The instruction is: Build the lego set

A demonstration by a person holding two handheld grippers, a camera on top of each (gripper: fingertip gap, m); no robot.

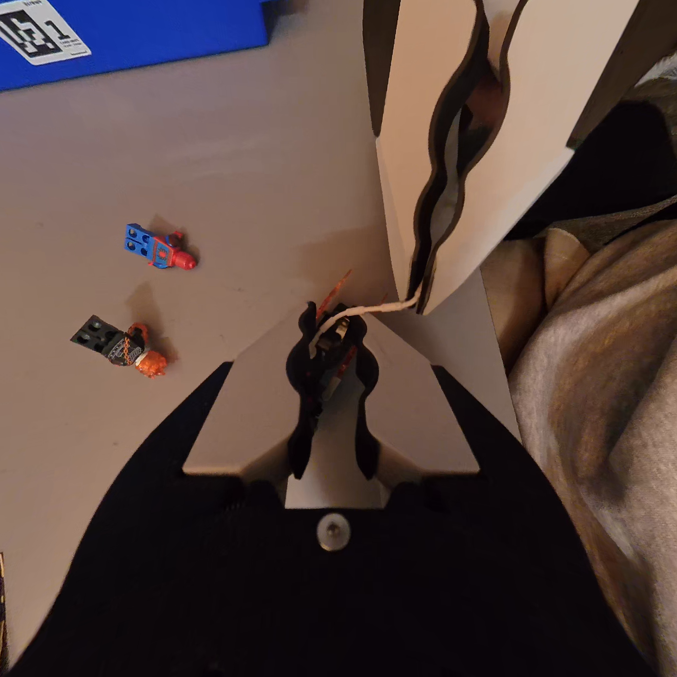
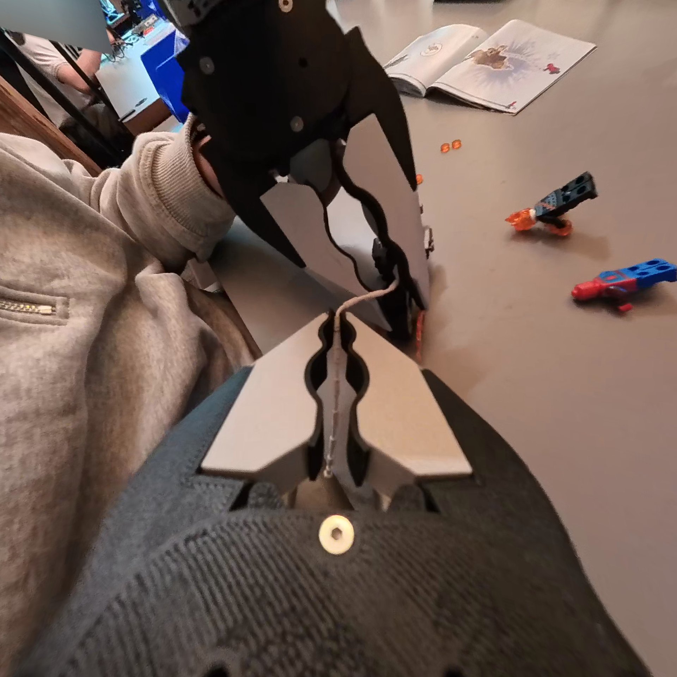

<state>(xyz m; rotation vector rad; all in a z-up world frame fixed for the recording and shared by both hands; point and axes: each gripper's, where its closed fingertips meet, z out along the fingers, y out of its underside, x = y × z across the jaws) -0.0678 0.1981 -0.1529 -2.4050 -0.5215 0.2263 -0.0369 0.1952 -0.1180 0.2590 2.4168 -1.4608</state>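
Note:
My left gripper (image 1: 335, 318) is shut on a small dark lego assembly (image 1: 329, 342) with clear orange flame pieces, held low over the grey table (image 1: 219, 146). A white string (image 1: 366, 310) runs from the assembly to my right gripper (image 1: 419, 304), which comes in from the upper right and is shut on the string. In the right wrist view, my right gripper (image 2: 335, 315) pinches the string (image 2: 370, 295) along its length. The left gripper (image 2: 414, 304) stands just ahead of it, holding the assembly (image 2: 388, 263).
Two minifigures lie on the table: a red and blue one (image 1: 161, 247) (image 2: 622, 284) and a black one with an orange flame head (image 1: 124, 348) (image 2: 549, 208). An open instruction booklet (image 2: 491, 66), small orange studs (image 2: 450, 145), a blue box (image 1: 146, 33) and a person's beige sleeve (image 2: 165, 183) are nearby. Some 4 cm of space lies between my two pairs of fingers.

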